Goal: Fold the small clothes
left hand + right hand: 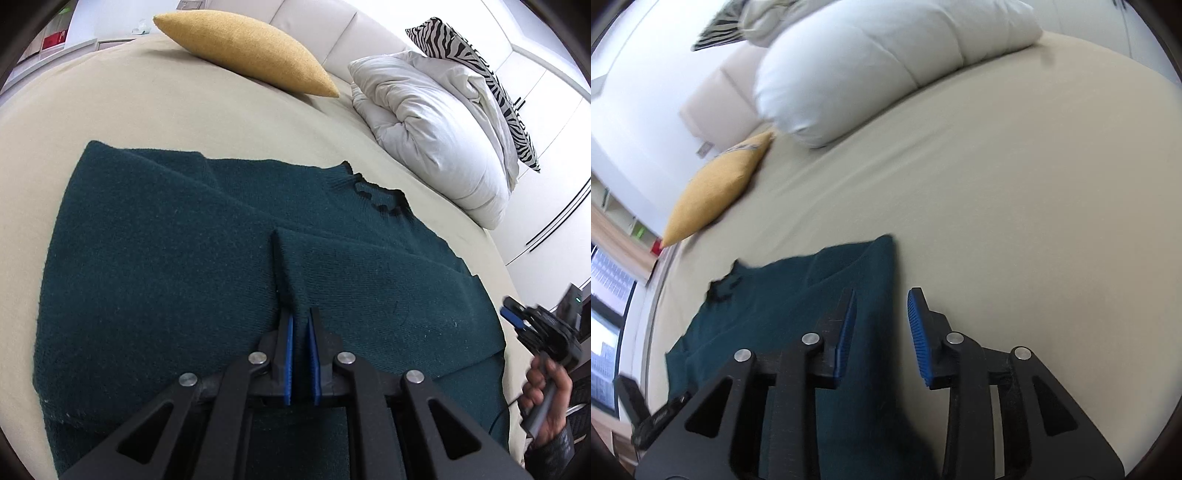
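One dark green knit sweater (166, 258) lies spread on the beige bed sheet (110, 99), sleeves folded inward, collar toward the white duvet (436, 122). Knit fabric is soft, limp and moderately heavy; it likely drapes and stretches, so grip at hems or fold edges. Left gripper (301, 317) pinches a raised fold of fabric. Right gripper (881, 299) hovers with fingers spread, holding nothing.

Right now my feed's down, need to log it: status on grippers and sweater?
Left gripper shut on sweater fold. Right gripper open, empty, over sweater's edge. Pillows clear at bed's far end.
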Demonstrator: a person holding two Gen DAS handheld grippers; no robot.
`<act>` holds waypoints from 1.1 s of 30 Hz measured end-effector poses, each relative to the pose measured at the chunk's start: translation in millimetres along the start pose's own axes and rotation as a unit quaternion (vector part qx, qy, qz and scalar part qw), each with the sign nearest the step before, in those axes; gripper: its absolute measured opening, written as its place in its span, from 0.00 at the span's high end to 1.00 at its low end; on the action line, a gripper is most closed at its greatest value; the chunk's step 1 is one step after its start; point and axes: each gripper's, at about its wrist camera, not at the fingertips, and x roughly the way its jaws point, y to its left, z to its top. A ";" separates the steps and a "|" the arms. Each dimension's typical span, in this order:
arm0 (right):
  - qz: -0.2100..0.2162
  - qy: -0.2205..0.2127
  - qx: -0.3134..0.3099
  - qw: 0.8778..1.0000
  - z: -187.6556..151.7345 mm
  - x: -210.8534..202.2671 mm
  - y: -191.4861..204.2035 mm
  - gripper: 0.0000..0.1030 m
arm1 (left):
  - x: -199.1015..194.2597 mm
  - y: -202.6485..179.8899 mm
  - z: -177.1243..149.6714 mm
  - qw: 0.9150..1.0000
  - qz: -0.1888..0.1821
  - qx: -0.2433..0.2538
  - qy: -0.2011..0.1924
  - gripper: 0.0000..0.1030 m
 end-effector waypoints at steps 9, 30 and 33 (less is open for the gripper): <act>-0.007 0.028 -0.073 0.997 -47.3 14.0 5.0 0.98 | 0.5 2.4 -1.0 1.000 -0.007 0.006 -0.003 0.88; 0.042 -0.016 -0.045 0.998 -151.5 -161.5 8.4 0.36 | -196.1 72.6 -142.1 0.996 -0.001 -0.086 0.020 0.49; 0.044 -0.005 -0.052 0.998 -170.4 -172.3 6.1 0.36 | -205.0 77.1 -174.7 0.994 -0.007 -0.102 0.048 0.49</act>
